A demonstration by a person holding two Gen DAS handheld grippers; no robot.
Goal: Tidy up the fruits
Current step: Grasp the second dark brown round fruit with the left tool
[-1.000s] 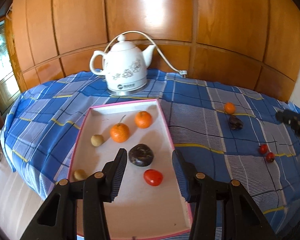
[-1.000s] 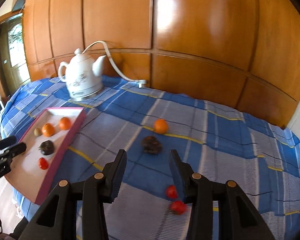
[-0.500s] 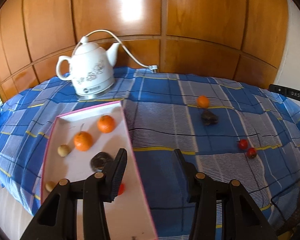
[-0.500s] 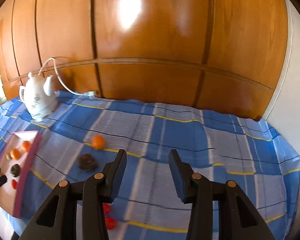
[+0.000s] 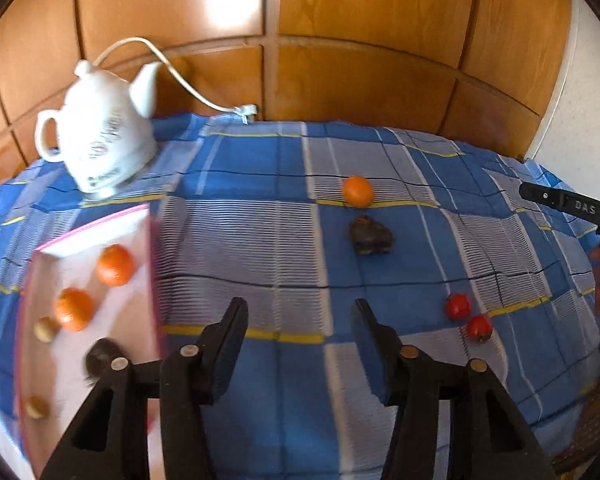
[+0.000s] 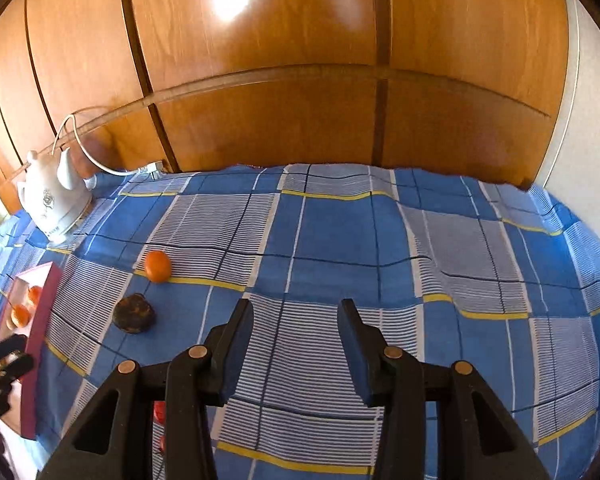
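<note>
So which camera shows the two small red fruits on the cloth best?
The left wrist view. Both red fruits lie in plain sight on the blue checked cloth, right of the left claw. In the right wrist view they are almost hidden behind the right claw's left arm; only red slivers show.

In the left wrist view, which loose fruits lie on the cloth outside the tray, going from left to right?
orange fruit → dark fruit → first red fruit → second red fruit

An orange [image 5: 357, 191], a dark fruit [image 5: 370, 236] and two tomatoes [image 5: 458, 306] lie outside the pink-rimmed tray [image 5: 154, 264].
</note>
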